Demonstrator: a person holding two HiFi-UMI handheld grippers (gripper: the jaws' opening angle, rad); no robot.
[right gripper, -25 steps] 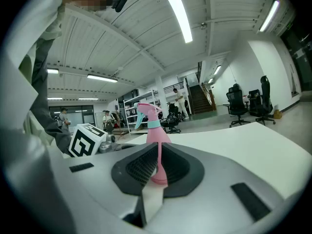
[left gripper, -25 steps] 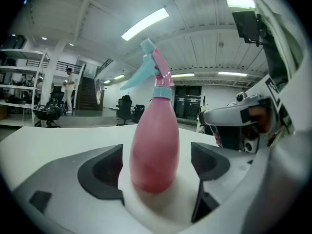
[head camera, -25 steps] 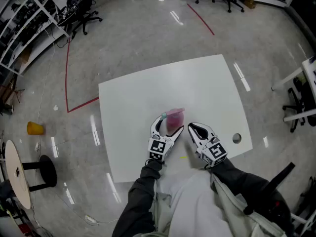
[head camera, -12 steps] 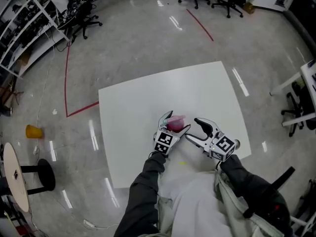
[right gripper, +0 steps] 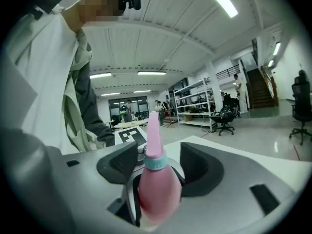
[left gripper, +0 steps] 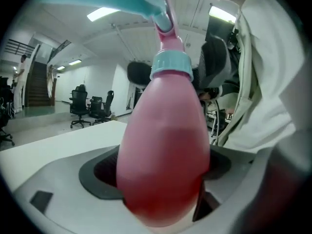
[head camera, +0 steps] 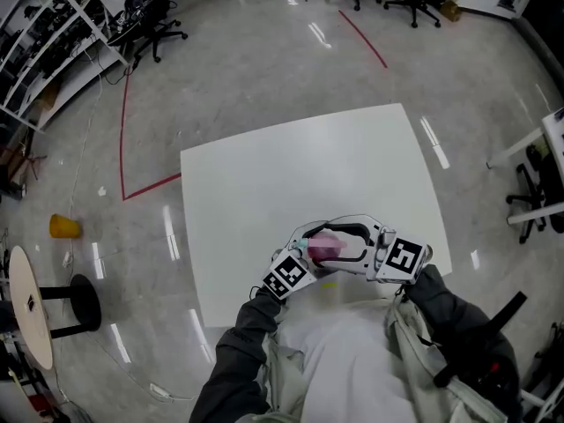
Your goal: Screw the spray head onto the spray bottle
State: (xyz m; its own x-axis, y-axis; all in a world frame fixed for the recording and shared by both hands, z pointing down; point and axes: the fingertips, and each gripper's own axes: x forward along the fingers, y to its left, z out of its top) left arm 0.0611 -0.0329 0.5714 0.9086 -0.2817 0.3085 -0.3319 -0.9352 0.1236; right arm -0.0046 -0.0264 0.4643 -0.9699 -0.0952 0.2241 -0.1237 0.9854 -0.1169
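**Item: pink spray bottle with teal-collared spray head, held over the near edge of the surface**

Location: The spray bottle (left gripper: 163,130) is pinched at its rounded body by the left tool (left gripper: 161,174), in front of the person, above the near edge of the white surface (head camera: 264,174). Whether its base rests on anything cannot be told.

Tool state: The left tool is pressed onto the bottle. The jaws of the right tool (right gripper: 158,170) are spread to either side of the same bottle, with a gap visible on at least one side.

Orientation: The long axis is seen upright in both gripper views, base towards the jaws, spray head (left gripper: 163,21) uppermost. The teal nozzle is pointed to the left of the left gripper view.

Hazards, as judged:
- The smooth, bulging body may be spun inside the left pinch once torque is applied.
- If the right tool is closed on the body and not at the collar (left gripper: 169,65), nothing is tightened.
- A tilted head may be cross-threaded.
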